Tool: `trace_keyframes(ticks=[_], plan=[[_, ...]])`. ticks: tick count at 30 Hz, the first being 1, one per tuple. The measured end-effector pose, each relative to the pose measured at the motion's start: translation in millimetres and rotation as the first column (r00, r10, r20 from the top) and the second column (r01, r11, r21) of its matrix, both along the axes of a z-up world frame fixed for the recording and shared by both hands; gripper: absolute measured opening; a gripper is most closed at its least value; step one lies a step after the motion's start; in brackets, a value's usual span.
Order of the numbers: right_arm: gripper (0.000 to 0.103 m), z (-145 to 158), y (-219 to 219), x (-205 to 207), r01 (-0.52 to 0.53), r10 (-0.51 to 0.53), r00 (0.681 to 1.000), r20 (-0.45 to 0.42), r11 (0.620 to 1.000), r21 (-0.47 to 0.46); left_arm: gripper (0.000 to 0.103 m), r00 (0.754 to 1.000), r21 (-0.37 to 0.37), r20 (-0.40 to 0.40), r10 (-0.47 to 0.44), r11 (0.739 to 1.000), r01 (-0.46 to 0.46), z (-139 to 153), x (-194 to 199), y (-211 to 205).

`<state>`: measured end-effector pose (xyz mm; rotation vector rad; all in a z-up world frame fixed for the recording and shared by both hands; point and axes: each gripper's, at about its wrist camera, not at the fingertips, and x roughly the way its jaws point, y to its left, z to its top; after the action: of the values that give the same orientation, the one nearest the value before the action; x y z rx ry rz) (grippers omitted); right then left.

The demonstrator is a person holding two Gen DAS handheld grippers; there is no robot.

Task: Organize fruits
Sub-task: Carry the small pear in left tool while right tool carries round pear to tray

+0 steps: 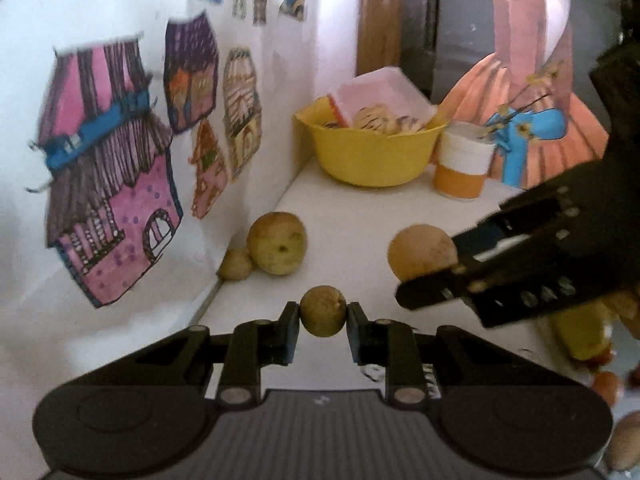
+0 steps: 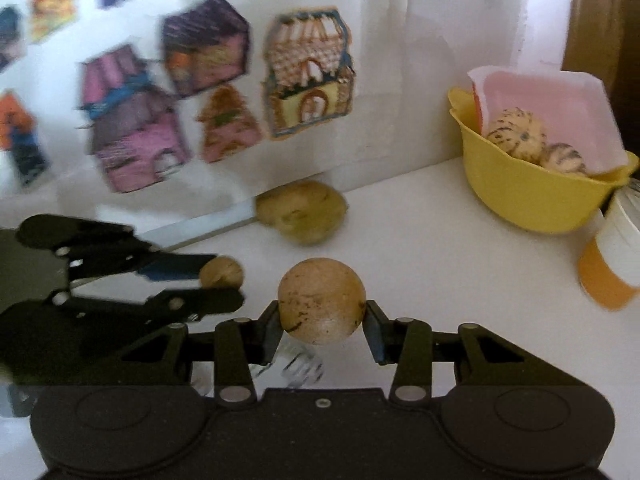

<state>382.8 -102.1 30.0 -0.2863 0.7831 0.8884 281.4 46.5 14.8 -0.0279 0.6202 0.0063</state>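
1. White tabletop [image 1: 360, 208]; wall [image 1: 120, 280] at 9 o'clock carries house drawings [image 1: 108, 172].
2. Left gripper [image 1: 323, 316] clenched on small fruit [image 1: 323, 311]; right gripper [image 2: 322, 320] clenched on larger fruit [image 2: 321, 300].
3. Yellow bowl [image 1: 372, 152] at 1 o'clock, contents partly hidden by pink tray [image 1: 380, 88].
4. Objects at 4 o'clock cut off, blurred.

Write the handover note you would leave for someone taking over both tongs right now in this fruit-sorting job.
Left tongs: shut on a small fruit, held above the white shelf.
Right tongs: shut on a larger round fruit.
Yellow bowl at the back already holds striped fruits.
By the wall: one big fruit and a tiny one beside it, untouched.
Left to do: place both held fruits, then likely collect those two.
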Motion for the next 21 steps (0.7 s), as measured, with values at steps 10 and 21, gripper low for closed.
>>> trace_keyframes(ticks=[10,21], plan=[[0.045,52,-73,-91,0.061,-0.064,0.997,0.042,0.995,0.080,0.028,0.993,-0.023,0.057,-0.101,0.994,0.103,37,-55,-47],[0.045,49,-163,-164,0.212,-0.215,0.975,0.053,0.975,0.060,0.028,0.965,-0.073,0.043,-0.260,0.962,0.263,37,-99,-118]])
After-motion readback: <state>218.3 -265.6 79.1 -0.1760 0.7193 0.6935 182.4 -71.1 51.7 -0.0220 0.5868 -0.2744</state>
